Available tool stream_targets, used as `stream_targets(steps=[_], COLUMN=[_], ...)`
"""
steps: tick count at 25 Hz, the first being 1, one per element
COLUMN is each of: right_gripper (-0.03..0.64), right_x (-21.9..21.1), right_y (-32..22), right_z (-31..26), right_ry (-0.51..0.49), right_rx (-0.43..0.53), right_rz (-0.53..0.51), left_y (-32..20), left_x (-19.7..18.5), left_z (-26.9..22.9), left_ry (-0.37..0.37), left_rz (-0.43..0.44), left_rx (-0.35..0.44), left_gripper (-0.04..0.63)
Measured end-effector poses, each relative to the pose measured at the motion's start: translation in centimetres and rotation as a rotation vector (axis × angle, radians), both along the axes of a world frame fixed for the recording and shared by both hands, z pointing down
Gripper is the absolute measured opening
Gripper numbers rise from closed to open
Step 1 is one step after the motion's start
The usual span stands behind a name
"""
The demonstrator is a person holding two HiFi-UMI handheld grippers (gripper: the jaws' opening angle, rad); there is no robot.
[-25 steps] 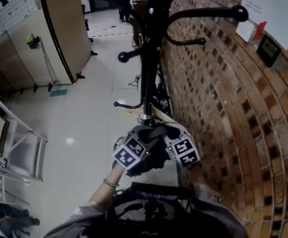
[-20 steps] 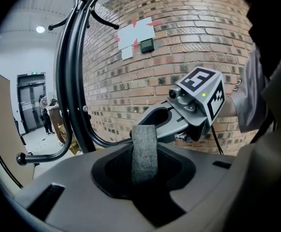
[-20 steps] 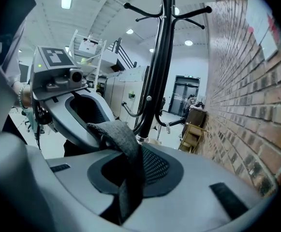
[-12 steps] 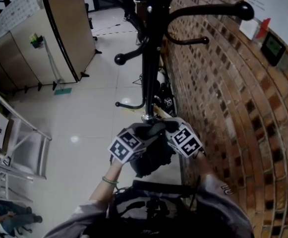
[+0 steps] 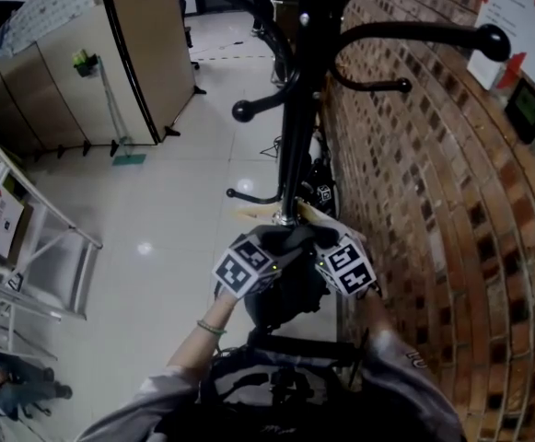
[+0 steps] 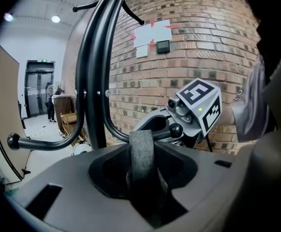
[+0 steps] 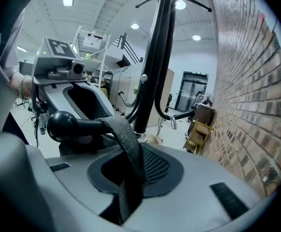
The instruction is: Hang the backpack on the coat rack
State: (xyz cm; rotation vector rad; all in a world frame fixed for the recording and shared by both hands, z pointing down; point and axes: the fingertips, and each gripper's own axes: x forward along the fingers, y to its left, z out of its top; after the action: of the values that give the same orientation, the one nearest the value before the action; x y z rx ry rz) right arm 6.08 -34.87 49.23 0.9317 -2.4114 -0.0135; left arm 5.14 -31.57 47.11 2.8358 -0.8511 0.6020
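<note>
The black coat rack (image 5: 296, 127) stands by the brick wall. The dark backpack (image 5: 281, 304) hangs low at the pole, below both marker cubes. Its grey strap (image 6: 141, 151) loops over a ball-tipped hook (image 6: 175, 129). My left gripper (image 6: 142, 168) is open; its jaws stand wide around the strap without pressing it. My right gripper (image 7: 129, 180) is shut on the same strap (image 7: 125, 139), which runs taut from the hook (image 7: 63, 124) down between its jaws. In the head view the left gripper (image 5: 246, 267) and right gripper (image 5: 345, 265) sit side by side at the pole.
A brick wall (image 5: 433, 201) runs close on the right, with papers and a small device (image 5: 529, 109) on it. Other hooks (image 5: 244, 110) jut out above. A white metal frame (image 5: 41, 256) and tan partition (image 5: 147, 53) stand left. A yellow wooden frame (image 7: 196, 129) lies beyond the pole.
Both grippers have shifted slightly together beside the pole, with the backpack still under them. The head view has swung a little, so the rack sits further right.
</note>
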Motion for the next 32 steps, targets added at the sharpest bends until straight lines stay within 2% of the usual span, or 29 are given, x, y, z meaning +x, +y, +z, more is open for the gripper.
stream_targets(steps=[8, 10, 13, 17, 19, 22, 24, 26, 32], right_gripper=[0.094, 0.118, 0.118, 0.117, 0.104, 0.044, 0.009, 0.009, 0.009], right_x=[0.2, 0.5, 1.4, 2.0, 2.0, 2.5, 2.9, 3.4, 3.2], right_y=[1.0, 1.5, 2.7, 4.5, 5.5, 6.2, 6.5, 6.9, 7.9], right_z=[0.0, -0.3, -0.8, -1.2, -1.7, -2.1, -1.9, -1.4, -1.3], right_ry=[-0.062, -0.092, -0.135, -0.182, -0.198, -0.226, -0.264, -0.309, -0.449], right_rx=[-0.011, -0.026, -0.026, -0.007, -0.001, 0.022, 0.019, 0.000, -0.036], right_rz=[0.072, 0.092, 0.123, 0.153, 0.187, 0.283, 0.357, 0.417, 0.496], left_y=[0.3, 0.6, 1.0, 2.0, 2.5, 3.0, 3.4, 3.9, 4.7], left_x=[-0.9, -1.5, -2.4, -2.9, -3.2, -3.7, -3.7, -3.6, -3.5], left_z=[-0.2, -0.5, -0.8, -1.0, -1.1, -0.8, -0.5, -0.2, 1.0], left_ry=[-0.002, 0.030, 0.090, 0.099, 0.109, 0.116, 0.129, 0.141, 0.146], left_rz=[-0.057, -0.077, -0.096, -0.093, -0.099, -0.121, -0.123, -0.119, -0.108], left_rx=[0.052, 0.053, 0.040, 0.041, 0.043, 0.037, 0.018, 0.002, -0.037], left_gripper=[0.160, 0.155, 0.146, 0.146, 0.124, 0.008, 0.005, 0.006, 0.005])
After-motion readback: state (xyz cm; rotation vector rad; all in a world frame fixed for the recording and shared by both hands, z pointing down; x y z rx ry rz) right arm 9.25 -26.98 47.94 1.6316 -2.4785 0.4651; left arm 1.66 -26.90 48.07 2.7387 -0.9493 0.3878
